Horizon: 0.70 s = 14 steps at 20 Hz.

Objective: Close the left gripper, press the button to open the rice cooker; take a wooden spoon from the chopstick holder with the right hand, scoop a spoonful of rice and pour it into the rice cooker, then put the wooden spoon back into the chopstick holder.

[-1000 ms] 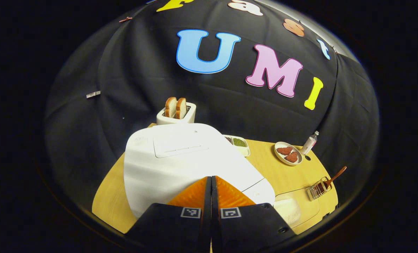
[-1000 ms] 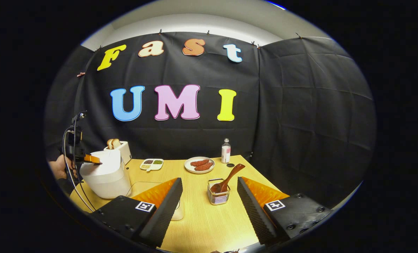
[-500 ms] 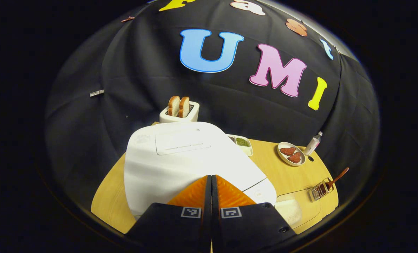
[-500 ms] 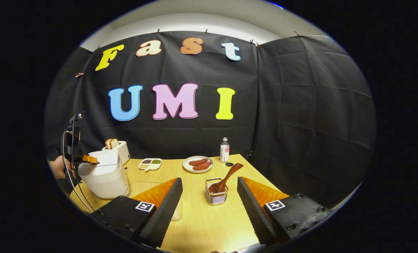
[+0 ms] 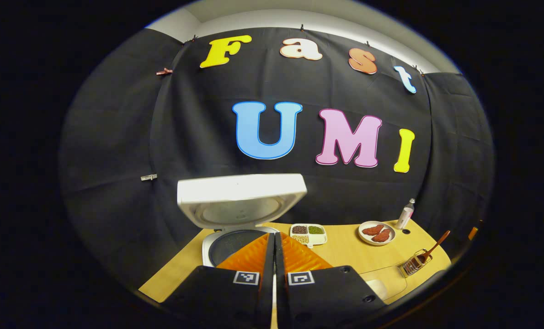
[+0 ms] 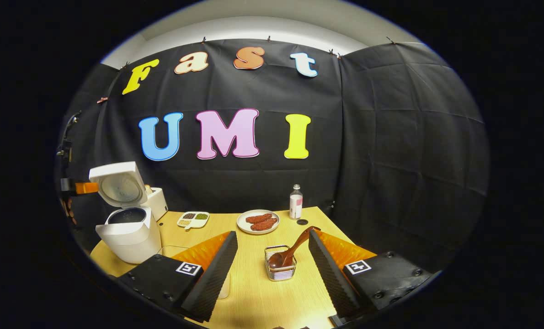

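Note:
The white rice cooker (image 5: 217, 249) stands open, its lid (image 5: 242, 198) tipped up and the dark inner pot (image 5: 228, 242) showing. My left gripper (image 5: 274, 234) is shut on nothing, just in front of and above the pot. In the right gripper view the cooker (image 6: 125, 233) sits at the table's left with the left gripper (image 6: 82, 187) beside the raised lid. My right gripper (image 6: 272, 233) is open, its fingers either side of the wire chopstick holder (image 6: 280, 264), short of it. The wooden spoon (image 6: 295, 244) leans in the holder, handle up to the right.
On the wooden table (image 6: 263, 297) are a divided dish of beans (image 6: 193, 219), a plate of meat (image 6: 258, 221) and a small bottle (image 6: 296, 201) along the back. A toaster (image 6: 157, 201) stands behind the cooker. A pale cup (image 6: 224, 287) peeks out by my right gripper's left finger.
The cooker's lid has sprung open. My left gripper, still shut, has risen and tilted up off the cooker's top. The right gripper has edged slightly nearer the holder.

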Motion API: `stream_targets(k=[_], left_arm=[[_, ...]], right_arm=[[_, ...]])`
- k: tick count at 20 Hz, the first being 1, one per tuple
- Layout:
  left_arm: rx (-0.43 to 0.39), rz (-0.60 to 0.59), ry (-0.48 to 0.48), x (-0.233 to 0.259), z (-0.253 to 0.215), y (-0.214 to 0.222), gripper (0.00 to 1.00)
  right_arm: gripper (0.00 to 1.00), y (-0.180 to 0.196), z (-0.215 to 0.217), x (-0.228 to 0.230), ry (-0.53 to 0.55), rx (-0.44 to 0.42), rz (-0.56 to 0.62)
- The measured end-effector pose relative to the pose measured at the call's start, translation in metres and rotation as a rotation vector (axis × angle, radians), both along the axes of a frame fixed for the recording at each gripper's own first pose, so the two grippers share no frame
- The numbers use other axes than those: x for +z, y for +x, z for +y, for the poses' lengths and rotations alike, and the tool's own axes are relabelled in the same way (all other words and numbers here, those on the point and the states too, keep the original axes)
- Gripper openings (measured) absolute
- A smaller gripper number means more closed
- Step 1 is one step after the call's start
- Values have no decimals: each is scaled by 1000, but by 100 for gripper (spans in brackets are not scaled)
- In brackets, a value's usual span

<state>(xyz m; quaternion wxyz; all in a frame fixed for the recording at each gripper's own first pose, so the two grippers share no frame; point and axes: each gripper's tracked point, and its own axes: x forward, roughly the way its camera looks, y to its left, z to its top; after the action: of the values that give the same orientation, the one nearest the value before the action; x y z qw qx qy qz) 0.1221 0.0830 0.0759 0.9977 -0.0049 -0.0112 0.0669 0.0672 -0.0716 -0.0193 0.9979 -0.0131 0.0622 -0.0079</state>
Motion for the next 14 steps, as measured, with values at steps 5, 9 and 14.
stream_targets(k=[5, 9, 14], left_arm=[[-15, 28, -21, -25, -42, -45, 43], [-9, 73, -132, -49, -65, -58, 97], [21, 133, -144, -64, -80, -62, 96]], right_arm=[[98, 36, -17, -27, 37, 24, 71], [98, 62, -29, -61, 86, 55, 189], [98, 96, -52, -95, 159, 37, 296]])
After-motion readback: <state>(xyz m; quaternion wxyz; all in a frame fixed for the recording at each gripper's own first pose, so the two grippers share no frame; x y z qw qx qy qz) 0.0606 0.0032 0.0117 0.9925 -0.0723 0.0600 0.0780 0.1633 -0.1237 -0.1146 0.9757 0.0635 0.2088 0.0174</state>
